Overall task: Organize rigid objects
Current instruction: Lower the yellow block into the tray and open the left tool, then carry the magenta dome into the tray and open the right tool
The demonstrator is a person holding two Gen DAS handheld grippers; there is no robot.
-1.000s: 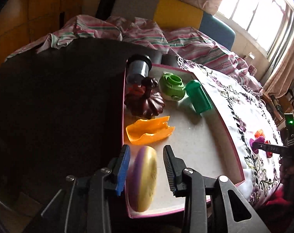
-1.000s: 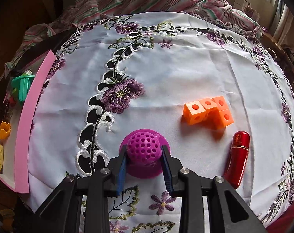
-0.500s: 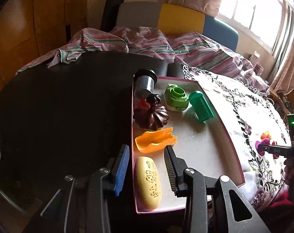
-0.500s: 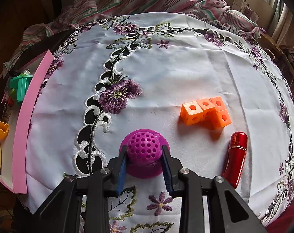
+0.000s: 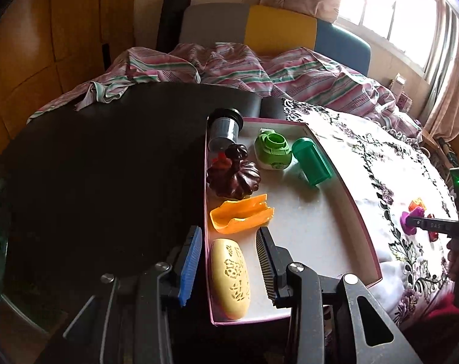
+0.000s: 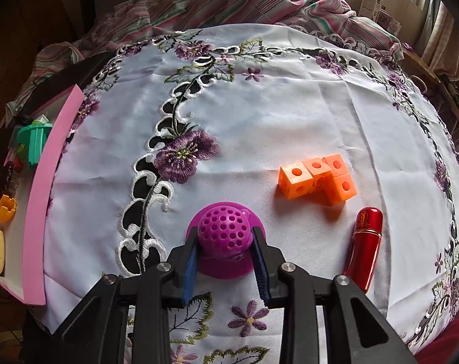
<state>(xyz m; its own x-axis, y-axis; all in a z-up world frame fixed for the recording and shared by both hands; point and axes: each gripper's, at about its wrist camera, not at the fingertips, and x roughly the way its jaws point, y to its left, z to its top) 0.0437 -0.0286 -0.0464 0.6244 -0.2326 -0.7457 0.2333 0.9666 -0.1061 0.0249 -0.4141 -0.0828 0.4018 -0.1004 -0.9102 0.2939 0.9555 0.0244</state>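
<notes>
A yellow oval carved piece (image 5: 229, 276) lies flat in the near corner of the pink-rimmed tray (image 5: 347, 188). My left gripper (image 5: 228, 238) hovers over it, open, with a gap between each pad and the piece. In the right wrist view my right gripper (image 6: 225, 241) is shut on a purple perforated dome (image 6: 225, 227) that rests on the embroidered tablecloth (image 6: 259, 115). Orange linked cubes (image 6: 319, 179) and a red lipstick tube (image 6: 364, 242) lie to its right. The tray's pink wall (image 6: 44, 200) shows at far left there.
The tray also holds an orange scoop (image 5: 241, 215), a dark brown pumpkin shape (image 5: 234, 177), a green round piece (image 5: 273, 151), a green container (image 5: 311, 160) and a grey cup (image 5: 223, 127). A dark tabletop (image 5: 108, 166) lies left of it, a striped blanket (image 5: 229, 66) behind.
The yellow oval stood on edge between the left jaws; it now lies flat in the tray and the left gripper has drawn up and back. The right gripper has not moved.
</notes>
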